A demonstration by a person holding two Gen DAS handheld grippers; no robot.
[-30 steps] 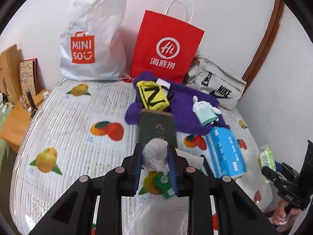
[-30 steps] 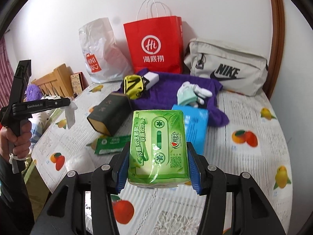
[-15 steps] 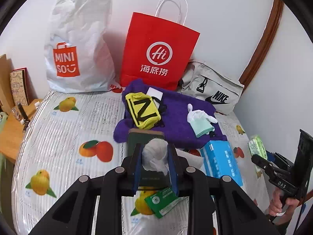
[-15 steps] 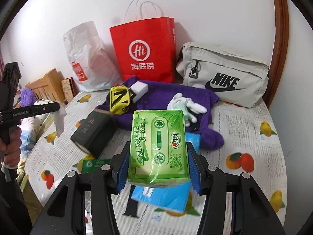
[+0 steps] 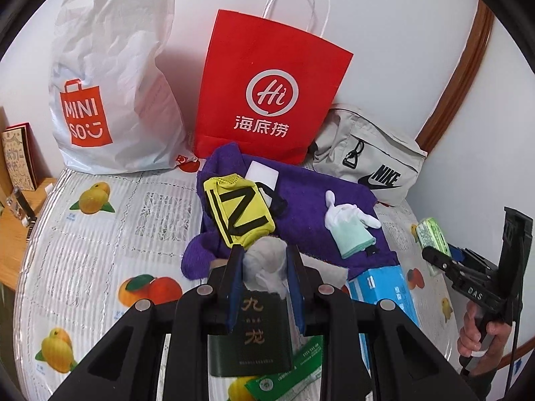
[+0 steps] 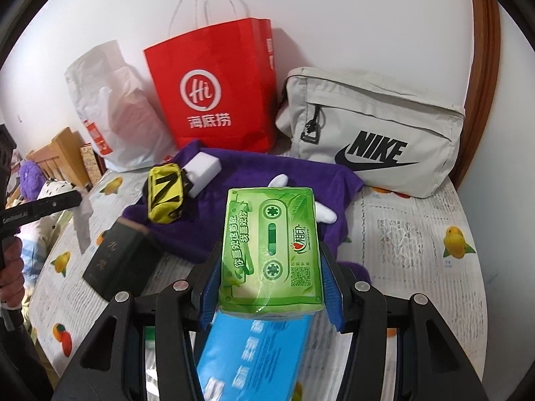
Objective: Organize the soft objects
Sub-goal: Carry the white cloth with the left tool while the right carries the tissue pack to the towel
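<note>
My left gripper [image 5: 264, 264] is shut on a crumpled white tissue [image 5: 265, 262] and holds it above a dark green box [image 5: 250, 330]. My right gripper [image 6: 270, 264] is shut on a green tissue pack [image 6: 271, 247], held above a blue tissue pack [image 6: 247, 357]. A purple towel [image 5: 301, 200] lies ahead with a yellow pouch [image 5: 239, 215], a white block [image 5: 262, 175] and a white-and-mint glove [image 5: 347, 227] on it. The right gripper with the green pack also shows in the left wrist view [image 5: 434, 250].
A white Miniso bag [image 5: 110, 77], a red paper bag [image 5: 271, 90] and a grey Nike bag [image 6: 371, 133] stand against the back wall. The fruit-print tablecloth [image 5: 100, 234] covers the table. A wooden shelf [image 5: 13, 207] is at the left. A green packet [image 5: 284, 377] lies near the front.
Both grippers have moved forward toward the purple towel and the bags, each keeping its hold. The blue pack now lies under the right gripper.
</note>
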